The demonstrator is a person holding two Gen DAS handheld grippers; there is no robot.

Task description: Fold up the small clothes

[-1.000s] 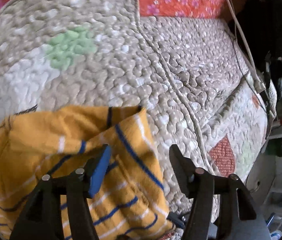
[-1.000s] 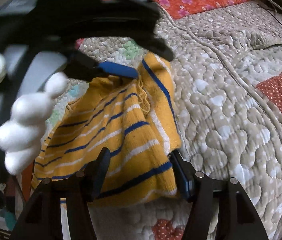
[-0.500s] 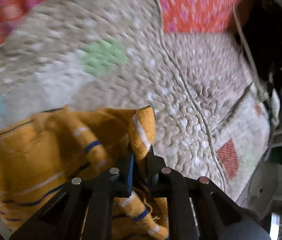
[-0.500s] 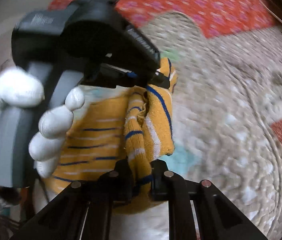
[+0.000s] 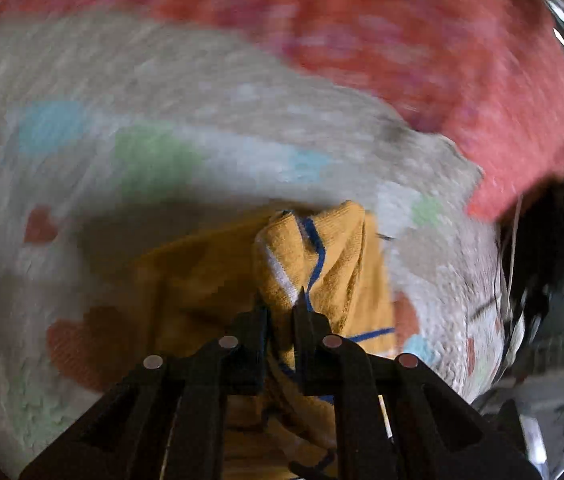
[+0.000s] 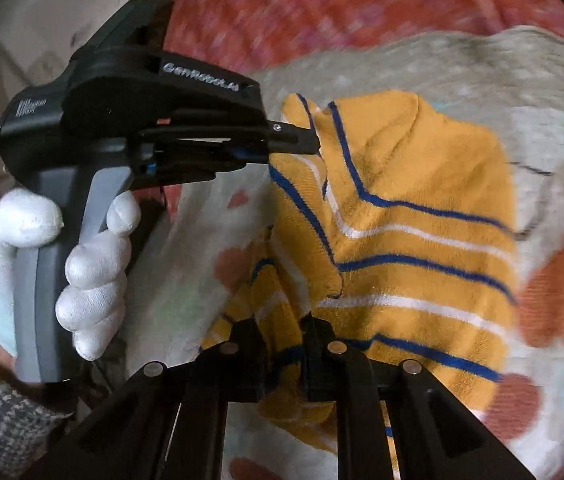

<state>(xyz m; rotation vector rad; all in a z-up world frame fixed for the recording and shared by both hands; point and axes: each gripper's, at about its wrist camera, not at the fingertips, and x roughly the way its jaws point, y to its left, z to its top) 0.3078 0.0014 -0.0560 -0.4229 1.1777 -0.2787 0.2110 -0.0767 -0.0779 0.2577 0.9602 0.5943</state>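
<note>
Overhead, garment (image 6: 422, 240) hides quilt (image 6: 554, 128).

We hold our left gripper (image 6: 314, 140) in a white-gloved left hand (image 6: 61, 264), its fingers pinched nearly together. Our right gripper (image 6: 284, 344) points forward and is likewise squeezed nearly closed, level with the left.
</note>
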